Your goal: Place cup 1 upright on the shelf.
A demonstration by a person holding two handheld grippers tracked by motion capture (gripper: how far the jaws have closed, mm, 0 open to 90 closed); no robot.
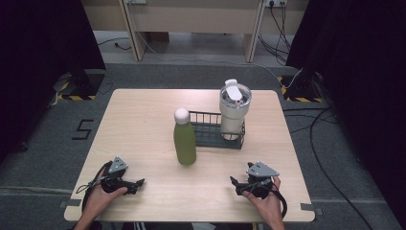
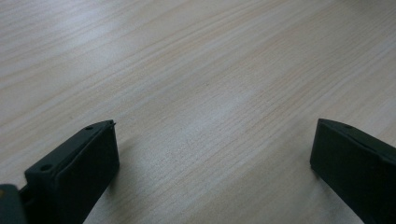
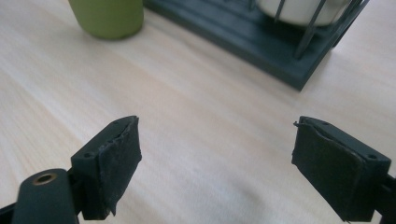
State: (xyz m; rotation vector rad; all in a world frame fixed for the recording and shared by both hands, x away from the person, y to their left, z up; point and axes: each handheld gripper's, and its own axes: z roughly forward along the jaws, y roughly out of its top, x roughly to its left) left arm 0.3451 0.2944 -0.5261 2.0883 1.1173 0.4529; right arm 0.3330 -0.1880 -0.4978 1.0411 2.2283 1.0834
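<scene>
High view: tumbler (image 1: pixel 234 108) inside rack (image 1: pixel 207 135)

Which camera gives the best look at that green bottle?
The high view: the green bottle stands whole there, white cap on, beside the rack. The right gripper view catches just its base; the left gripper view looks at bare table.

Black numeral "5" (image 1: pixel 82 129) marked on the grey floor (image 1: pixel 43 158), beside the table's (image 1: pixel 143 110) left edge, no other readable text

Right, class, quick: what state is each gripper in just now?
Left gripper: open, holding nothing, over bare table.
Right gripper: open, holding nothing.
</scene>
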